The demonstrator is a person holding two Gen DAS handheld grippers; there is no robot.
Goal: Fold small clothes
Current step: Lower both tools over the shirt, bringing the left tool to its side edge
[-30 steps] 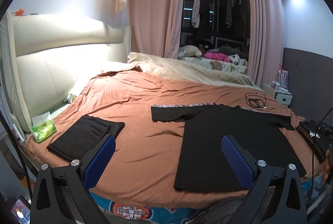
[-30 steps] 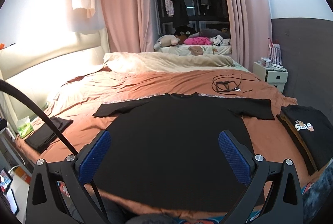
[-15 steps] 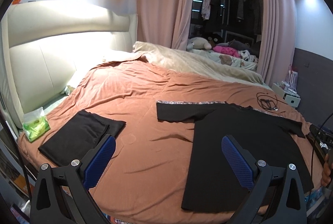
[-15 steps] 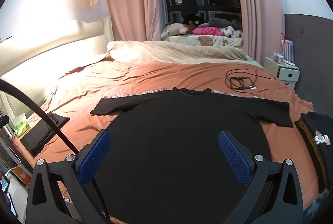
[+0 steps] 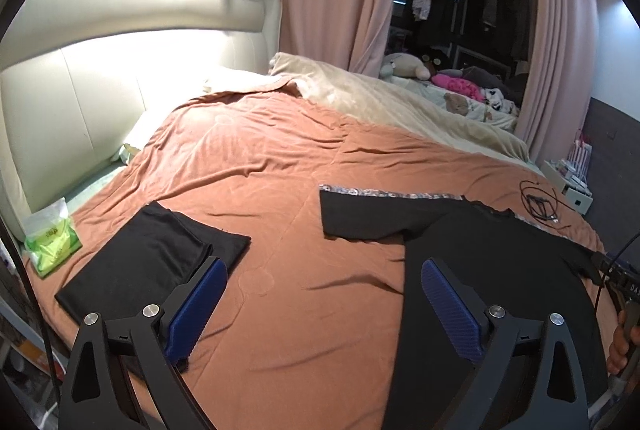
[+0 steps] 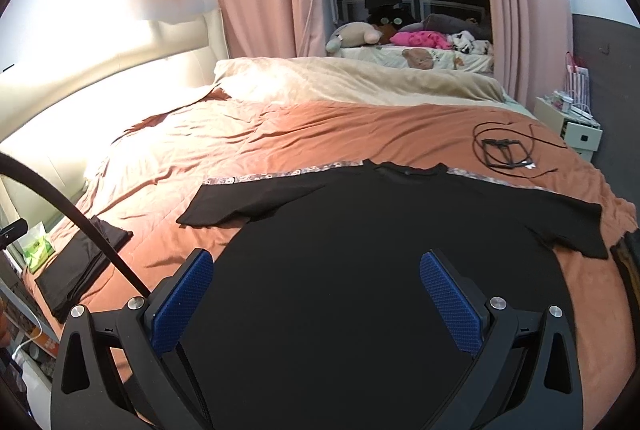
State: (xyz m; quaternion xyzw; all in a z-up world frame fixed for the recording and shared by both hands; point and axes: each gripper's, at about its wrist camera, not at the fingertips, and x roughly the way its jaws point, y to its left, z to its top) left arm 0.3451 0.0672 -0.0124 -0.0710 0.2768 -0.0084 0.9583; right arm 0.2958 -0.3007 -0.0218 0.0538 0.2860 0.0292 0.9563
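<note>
A black T-shirt (image 6: 360, 250) lies spread flat on the orange bedspread (image 6: 320, 126), neck away from me, both sleeves out. In the left wrist view the T-shirt (image 5: 480, 270) is at the right, its left sleeve (image 5: 360, 218) stretched toward the middle. My left gripper (image 5: 324, 294) is open and empty above bare bedspread (image 5: 280, 170), between the T-shirt and a folded black garment (image 5: 148, 258). My right gripper (image 6: 316, 290) is open and empty above the T-shirt's lower body.
A green tissue pack (image 5: 50, 238) lies at the bed's left edge by the headboard (image 5: 80, 102). A black cable (image 6: 504, 150) lies beyond the shirt's right shoulder. A beige duvet (image 6: 360, 82) covers the far side. A white nightstand (image 6: 572, 126) stands at the right.
Both grippers have moved forward over the bed and closer to it; the T-shirt and the folded garment loom larger. Both stay open. The clothes have not moved.
</note>
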